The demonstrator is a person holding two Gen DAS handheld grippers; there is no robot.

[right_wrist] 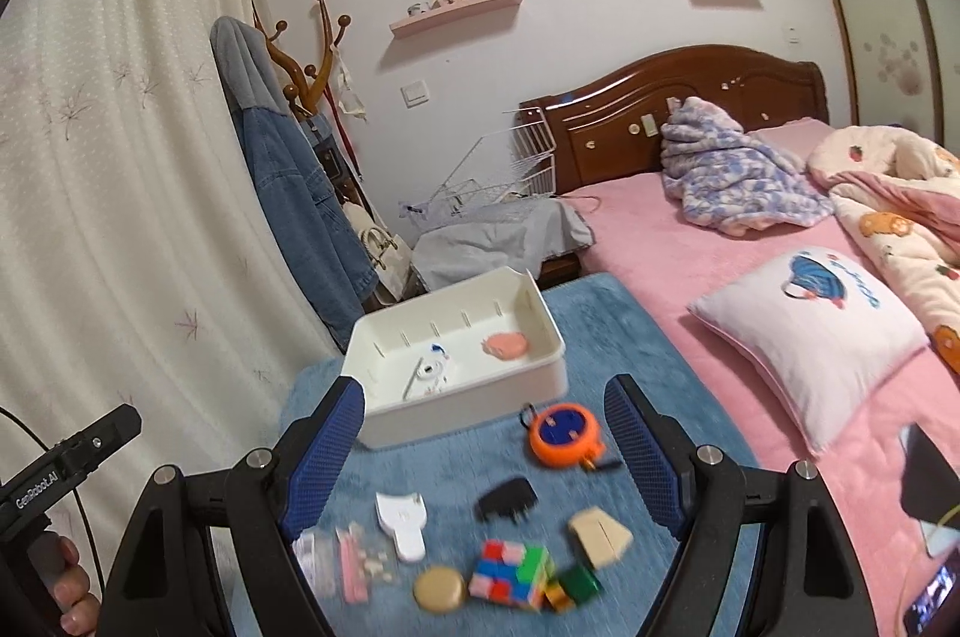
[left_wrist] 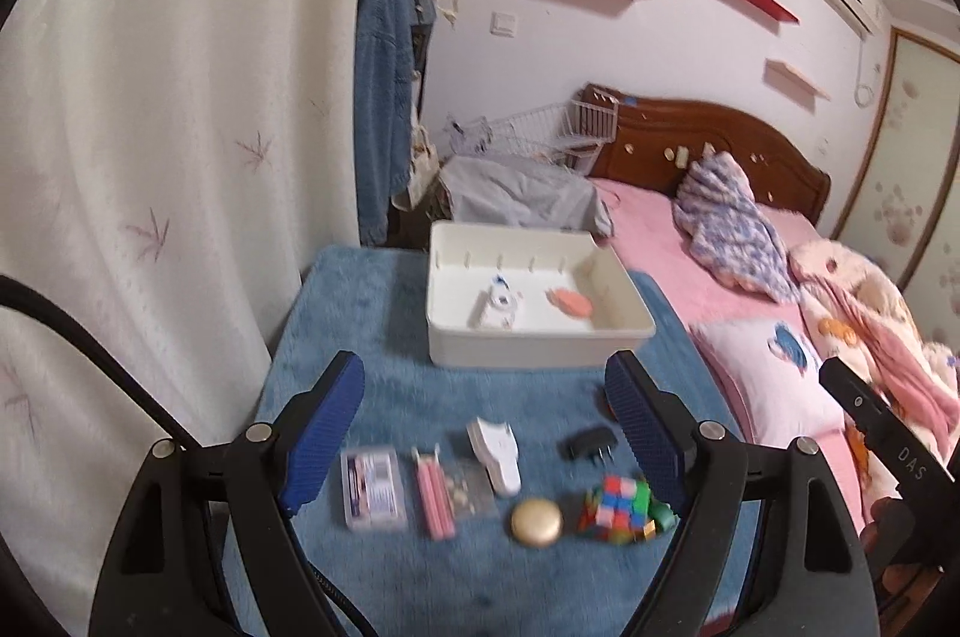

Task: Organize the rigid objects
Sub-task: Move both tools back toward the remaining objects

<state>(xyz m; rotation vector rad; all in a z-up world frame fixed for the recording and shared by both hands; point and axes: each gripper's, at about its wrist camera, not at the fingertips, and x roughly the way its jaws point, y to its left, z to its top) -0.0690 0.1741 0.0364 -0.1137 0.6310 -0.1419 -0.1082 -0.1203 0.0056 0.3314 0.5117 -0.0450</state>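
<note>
Blue-padded fingers (right_wrist: pixel 327 448) of both grippers gape wide, nothing held. Cube (right_wrist: pixel 516 574) sits between the right gripper (right_wrist: pixel 483 448) fingers, low; bin (right_wrist: pixel 558 355) beyond them. Blurry view, but the cube looks half-twisted: a pinch might skew it and drop it.

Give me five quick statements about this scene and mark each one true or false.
1. The white bin already holds a pink item. True.
2. The left gripper is shut on the cube puzzle. False: it is open and empty; the cube puzzle lies on the blue mat.
3. The orange tape measure lies inside the bin. False: it is on the mat in front of the bin.
4. The right gripper is open and holds nothing. True.
5. The black charger plug lies on the pink bed. False: it is on the mat, near the cube puzzle.
</note>
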